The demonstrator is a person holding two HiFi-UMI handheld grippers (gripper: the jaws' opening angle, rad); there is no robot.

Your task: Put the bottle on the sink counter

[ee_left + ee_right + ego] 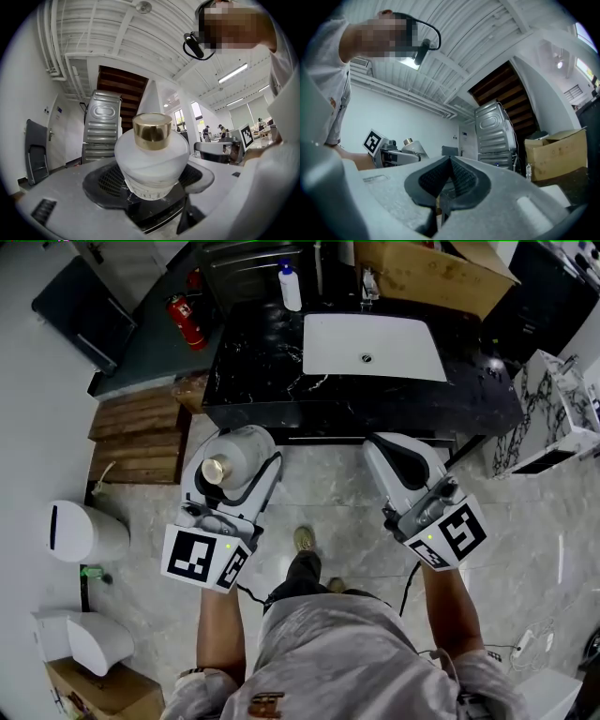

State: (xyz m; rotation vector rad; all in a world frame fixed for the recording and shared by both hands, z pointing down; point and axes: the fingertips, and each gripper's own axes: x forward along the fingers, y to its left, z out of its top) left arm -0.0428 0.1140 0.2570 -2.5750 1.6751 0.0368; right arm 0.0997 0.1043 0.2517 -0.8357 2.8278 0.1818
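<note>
**Ops:** What do you have in hand?

**Me:** My left tool (pixel 234 451) is clamped on the bottle (pixel 151 161). Its own view shows this best: the dark pads press the white body low down on both sides, and the gold cap (pixel 152 131) stands up towards the camera. From the head view I only see the cap and a white shoulder between the jaws.

**Ops:** And the other side?

**Me:** My right tool (pixel 450 180) is clenched on nothing. In its own view the ribbed pads meet in a seam. That view also catches the bottle from the side, off to its left, which the head view can't give me.

**Ops:** Is the bottle over the table?

**Me:** No. Only the head view settles that. The bottle hangs over the tiled floor (pixel 328 488), just short of the black marble table (pixel 253 371). Further in, the white sink (pixel 375 345) is set into the table. At the back edge a white dispenser bottle (pixel 290 287) stands left of the tap, and a cardboard box (pixel 427 273) sits to the right.
</note>
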